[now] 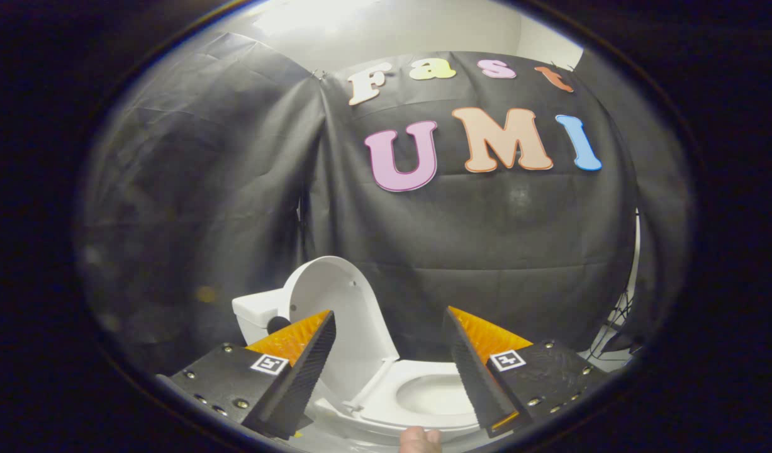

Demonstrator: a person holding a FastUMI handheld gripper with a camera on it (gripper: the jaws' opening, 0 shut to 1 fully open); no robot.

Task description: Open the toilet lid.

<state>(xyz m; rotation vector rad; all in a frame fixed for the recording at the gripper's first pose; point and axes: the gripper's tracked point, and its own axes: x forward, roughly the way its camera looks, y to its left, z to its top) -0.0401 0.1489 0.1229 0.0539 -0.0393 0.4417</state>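
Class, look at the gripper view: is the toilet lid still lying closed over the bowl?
No: the toilet lid stands raised against the tank, the bowl lies uncovered, and the tool is open, holding nothing.

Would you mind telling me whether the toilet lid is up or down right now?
Up. The lid stands raised against the tank, leaving the seat and bowl uncovered. The tongs are open and empty.

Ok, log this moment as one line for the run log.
gripper: open, holding nothing | toilet lid: raised, leaning back toward tank | seat: down, bowl exposed between fingers | fingertip: by front rim
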